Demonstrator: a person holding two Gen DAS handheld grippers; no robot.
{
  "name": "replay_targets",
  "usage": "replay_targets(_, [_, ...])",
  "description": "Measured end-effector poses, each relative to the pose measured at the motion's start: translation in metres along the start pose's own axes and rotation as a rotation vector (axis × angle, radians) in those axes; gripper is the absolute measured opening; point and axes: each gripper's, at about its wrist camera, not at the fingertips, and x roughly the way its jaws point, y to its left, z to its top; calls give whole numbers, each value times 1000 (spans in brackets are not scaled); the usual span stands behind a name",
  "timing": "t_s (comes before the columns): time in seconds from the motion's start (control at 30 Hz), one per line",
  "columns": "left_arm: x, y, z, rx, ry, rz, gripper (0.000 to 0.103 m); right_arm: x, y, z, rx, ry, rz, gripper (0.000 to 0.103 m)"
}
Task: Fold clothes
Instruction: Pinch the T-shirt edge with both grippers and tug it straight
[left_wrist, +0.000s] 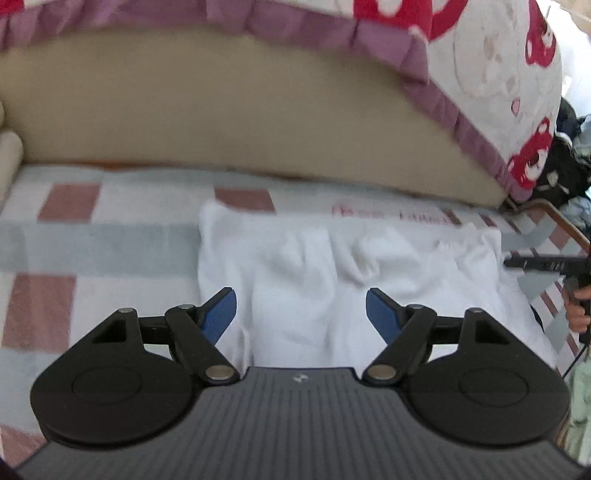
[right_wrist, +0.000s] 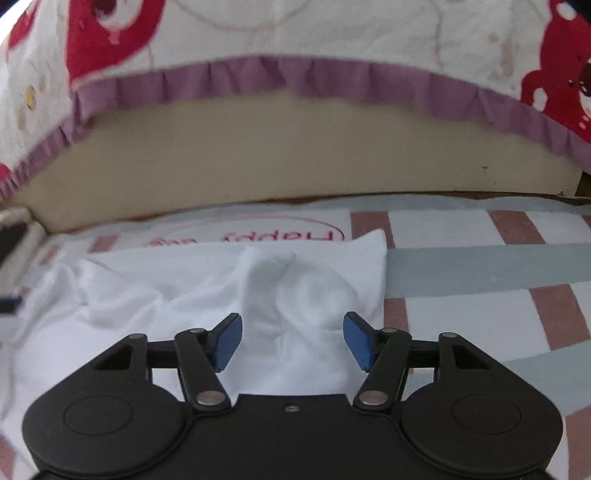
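Your left gripper (left_wrist: 301, 314) and right gripper (right_wrist: 293, 341) both hover with jaws spread and empty over the white garment (left_wrist: 332, 280), which lies rumpled on the checked bed cover (left_wrist: 92, 236), its edges partly doubled but no neat fold showing.

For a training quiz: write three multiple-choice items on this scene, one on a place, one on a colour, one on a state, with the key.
1. Where does the white garment lie?
A. on the checked bed cover
B. on a wooden floor
C. in a basket

2. What colour are the gripper pads?
A. green
B. blue
C. yellow

3. How is the left gripper?
A. shut on the garment
B. shut on nothing
C. open

Key: 1 A, it is spread over the pink and grey checks; 2 B, both views show blue pads; 3 C, the fingers stand wide apart over the cloth, as on the right gripper.
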Motion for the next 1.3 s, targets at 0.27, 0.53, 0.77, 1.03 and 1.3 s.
replay_targets(0.27, [31,-8,-16,14,105,6,77,8,-16,-25,100,45,29,58])
replay_targets(0.53, [33,-32,-26,130,78,106,16,12,-11,-35,77,39,8,57])
replay_targets(0.77, [0,-62,-12,170,-90,144,13,-21,37,-25,-247,-104,-119,10])
replay_targets(1.03, [17,-36,-4,49,-130,201,14,-16,11,-11,-164,-184,-206,11])
replay_targets(1.3, [56,-14,-6,34,2,289,9,19,-15,-14,-20,-30,-156,15])
